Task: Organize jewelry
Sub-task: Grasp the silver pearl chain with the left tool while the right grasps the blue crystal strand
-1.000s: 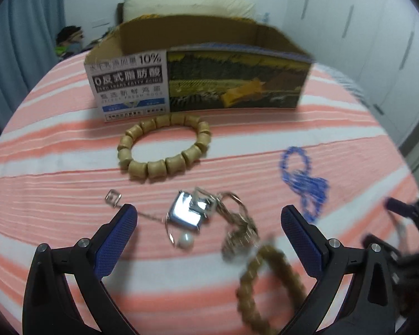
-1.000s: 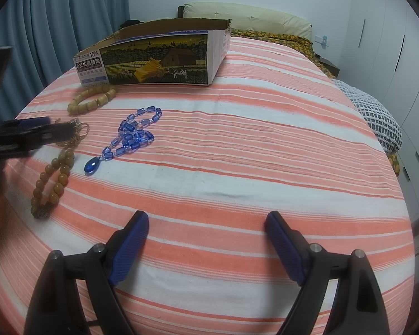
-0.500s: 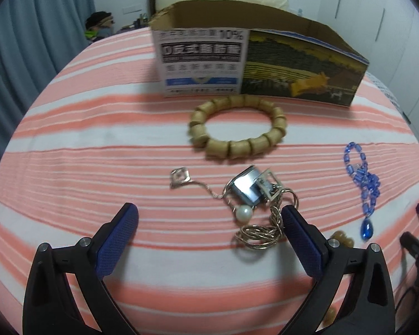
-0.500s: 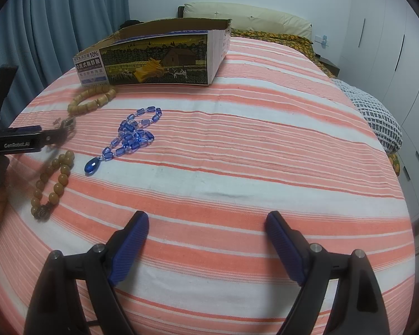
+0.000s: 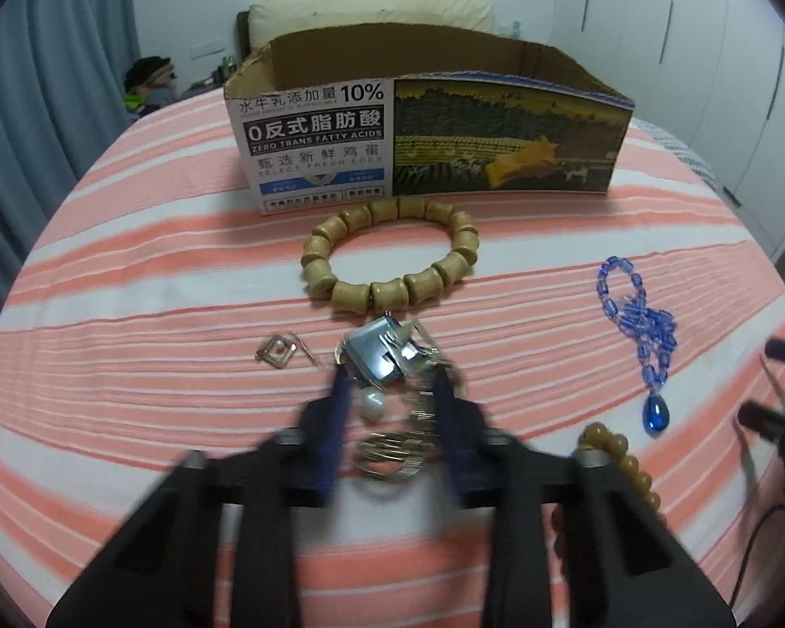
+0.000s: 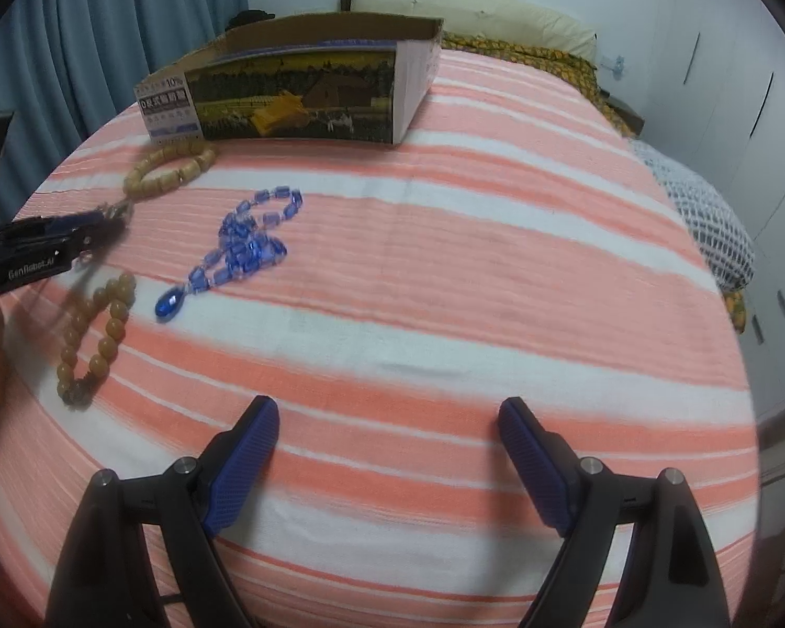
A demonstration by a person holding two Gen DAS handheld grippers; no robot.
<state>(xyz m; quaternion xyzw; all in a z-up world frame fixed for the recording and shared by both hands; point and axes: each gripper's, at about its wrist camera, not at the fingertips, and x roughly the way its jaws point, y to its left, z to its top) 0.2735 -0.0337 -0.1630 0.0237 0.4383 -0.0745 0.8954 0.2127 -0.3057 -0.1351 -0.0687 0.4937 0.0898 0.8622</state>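
Observation:
An open cardboard box stands on the striped bed, also in the right wrist view. In front of it lies a wooden bead bracelet. A silver jewelry pile with a square pendant and a pearl lies nearer. My left gripper is half closed, its blurred jaws on either side of the pile; it shows at the left of the right wrist view. A blue bead necklace and an amber bead bracelet lie to the right. My right gripper is open and empty over bare bedding.
A small silver square charm on a chain lies left of the pile. A pillow and a patterned cloth lie at the bed's head. Curtains hang left, wardrobes stand right. A checked cloth lies at the right edge.
My left gripper moved forward to the silver pile and its jaws closed from wide open to a narrow gap around it. The right gripper has not moved.

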